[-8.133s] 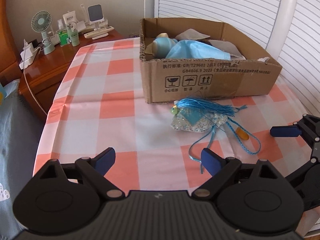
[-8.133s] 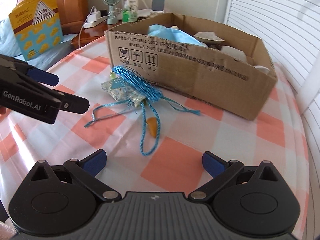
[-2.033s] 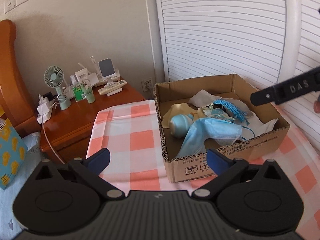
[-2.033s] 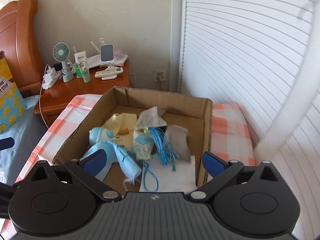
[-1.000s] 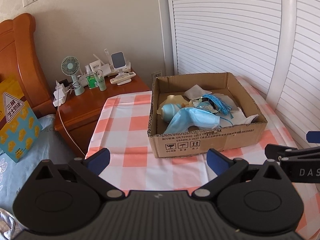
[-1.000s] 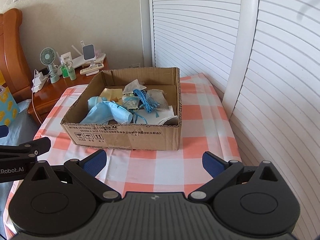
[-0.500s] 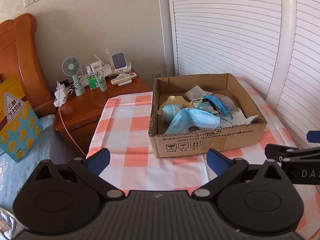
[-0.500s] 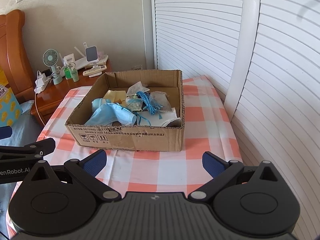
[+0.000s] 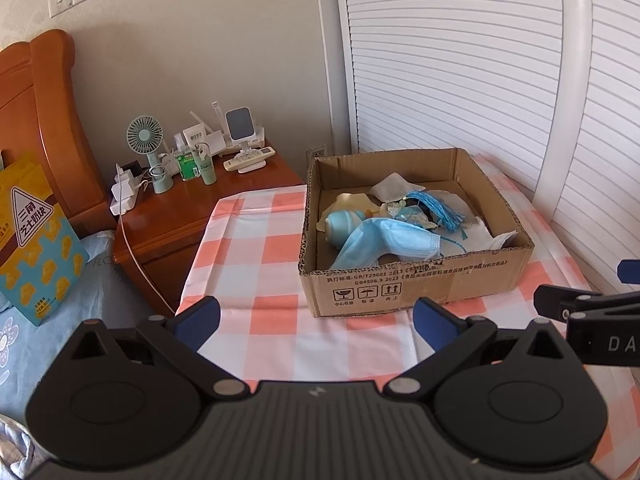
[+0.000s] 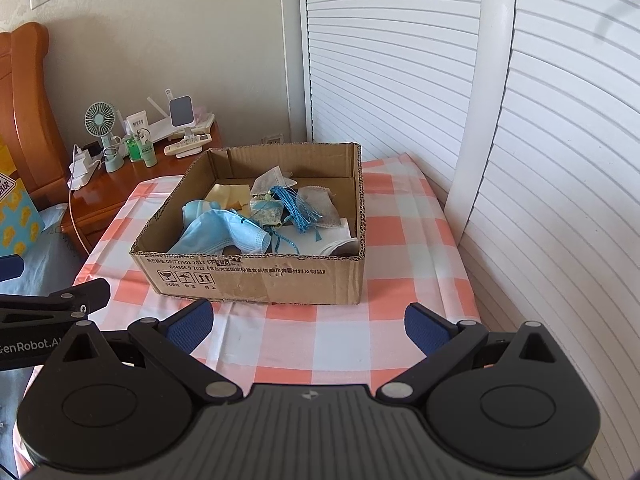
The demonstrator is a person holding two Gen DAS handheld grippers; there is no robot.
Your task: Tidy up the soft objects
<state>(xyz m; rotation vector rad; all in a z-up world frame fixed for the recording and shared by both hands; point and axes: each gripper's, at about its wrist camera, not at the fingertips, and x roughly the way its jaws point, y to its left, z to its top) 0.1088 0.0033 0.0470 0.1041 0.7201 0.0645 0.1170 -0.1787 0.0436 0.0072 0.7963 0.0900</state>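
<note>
Inside the cardboard box (image 10: 256, 276), which sits on the pink-and-white checked tablecloth (image 10: 320, 344), is the whole soft pile: one blue face mask (image 10: 224, 236) at about 7 o'clock in the box, a blue tasselled sachet (image 10: 280, 208) dead center, one pale blue plush thing (image 9: 340, 228) tucked behind the mask, a yellowish cloth (image 10: 226, 194) toward 11 o'clock, a couple of grey pouches (image 10: 318, 200) and a white cloth (image 10: 320, 240) around 4 o'clock. Nothing else lies on the cloth around the box. At 10 o'clock there's a wooden nightstand (image 9: 192, 204) with one little green fan (image 9: 145, 136), bottles and a remote. White louvered doors (image 10: 520, 120) run along the 3 o'clock side. Both grippers hang back near the front edge of the table: left gripper (image 9: 316, 320) and right gripper (image 10: 306, 324) each have their blue pads spread wide, holding and touching nothing.
</note>
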